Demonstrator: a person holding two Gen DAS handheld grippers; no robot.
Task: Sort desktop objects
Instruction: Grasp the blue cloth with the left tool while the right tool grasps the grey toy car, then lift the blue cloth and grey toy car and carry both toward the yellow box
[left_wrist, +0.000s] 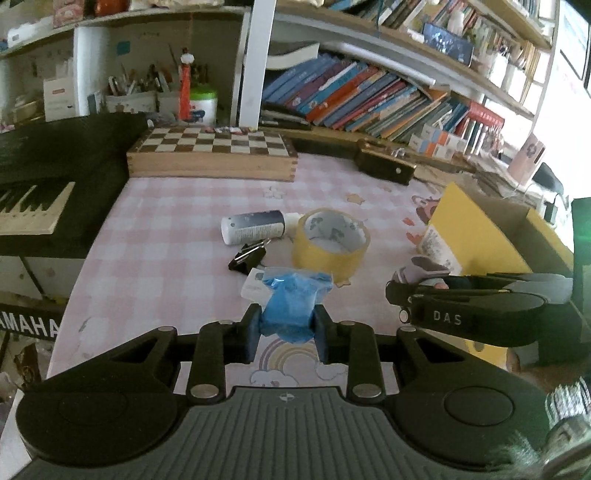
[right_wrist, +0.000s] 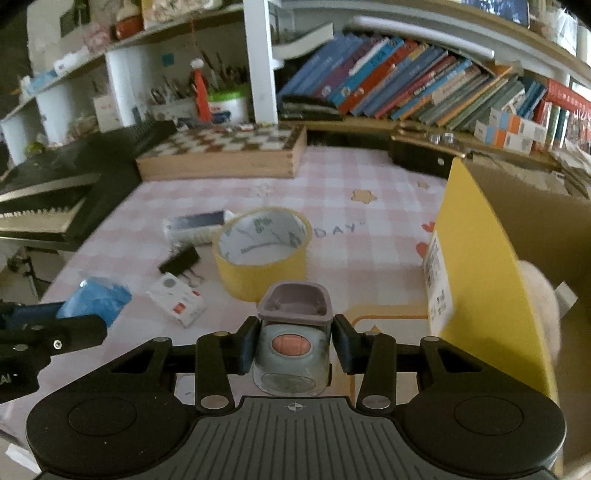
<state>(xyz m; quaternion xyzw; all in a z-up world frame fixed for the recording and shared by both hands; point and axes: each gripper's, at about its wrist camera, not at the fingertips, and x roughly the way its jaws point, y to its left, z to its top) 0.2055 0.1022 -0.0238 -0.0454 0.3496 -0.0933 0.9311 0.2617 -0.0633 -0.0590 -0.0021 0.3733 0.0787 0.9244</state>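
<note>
A table covered in a pink and white checked cloth (left_wrist: 177, 221) holds a scatter of small desk items. The left gripper (left_wrist: 288, 332) has its jaws pinched on a crumpled blue plastic packet (left_wrist: 291, 306), held just above the cloth. The right gripper (right_wrist: 295, 343) has its jaws clamped on the sides of a small grey and mauve plastic pencil sharpener with an orange round button (right_wrist: 293, 343), also lifted off the table. Beyond them on the cloth stands a wide roll of yellow adhesive tape (left_wrist: 328, 243), lying flat on its side with the hole facing up. Just to its left lies a white and dark blue bottle (left_wrist: 255, 227) on its side, and near that a black binder clip (left_wrist: 247, 258) and a small white eraser in a printed sleeve (right_wrist: 177, 299). An open cardboard box with a yellow outer wall (right_wrist: 476, 251) stands at the right edge. A wooden chessboard box (left_wrist: 210, 153) sits at the back, beside a black keyboard (left_wrist: 33, 199).
</note>
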